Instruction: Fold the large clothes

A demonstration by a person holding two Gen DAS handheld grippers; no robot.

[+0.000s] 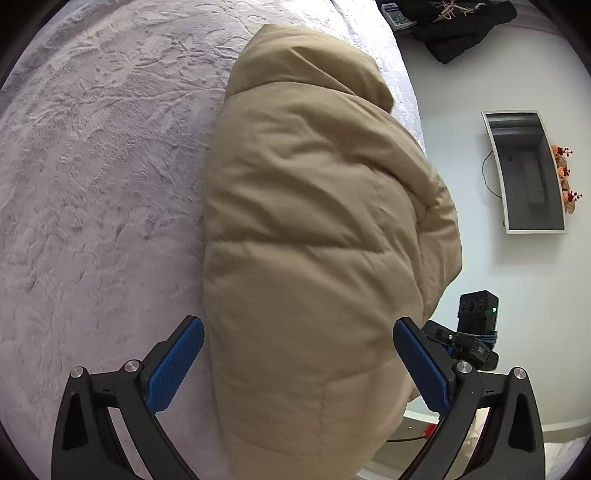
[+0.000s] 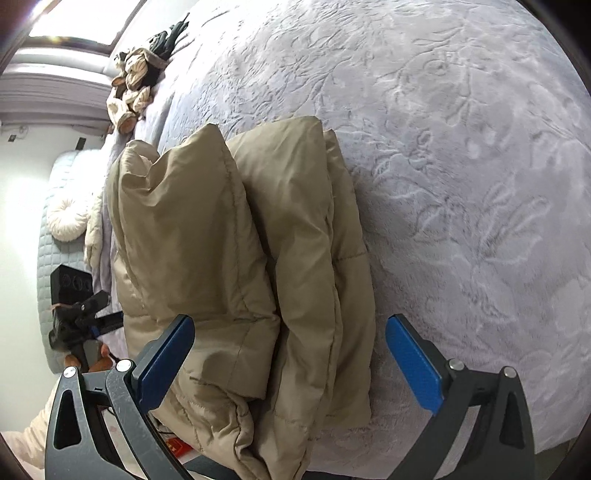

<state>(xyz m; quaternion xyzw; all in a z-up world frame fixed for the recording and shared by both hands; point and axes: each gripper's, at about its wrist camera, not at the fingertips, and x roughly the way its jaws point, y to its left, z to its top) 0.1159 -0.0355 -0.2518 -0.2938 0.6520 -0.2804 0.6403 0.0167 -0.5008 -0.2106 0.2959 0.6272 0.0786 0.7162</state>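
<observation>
A tan puffer jacket (image 1: 310, 229) lies folded into a thick bundle near the edge of a bed with a pale lilac embossed cover (image 1: 96, 184). In the left wrist view my left gripper (image 1: 299, 365) hovers over the near end of the bundle, open wide, with its blue pads on either side of the fabric. In the right wrist view the jacket (image 2: 236, 251) shows several stacked layers. My right gripper (image 2: 290, 362) stands fully open above its near end, and nothing is pinched. The left gripper (image 2: 81, 306) shows beyond the jacket's left side.
Black clothes (image 1: 461, 33) lie past the bed's far corner. A white-framed screen (image 1: 528, 173) with orange flowers beside it is on the right. A pile of beige and dark garments (image 2: 129, 92) sits at the bed's far end, with a round cushion (image 2: 66, 218) below it.
</observation>
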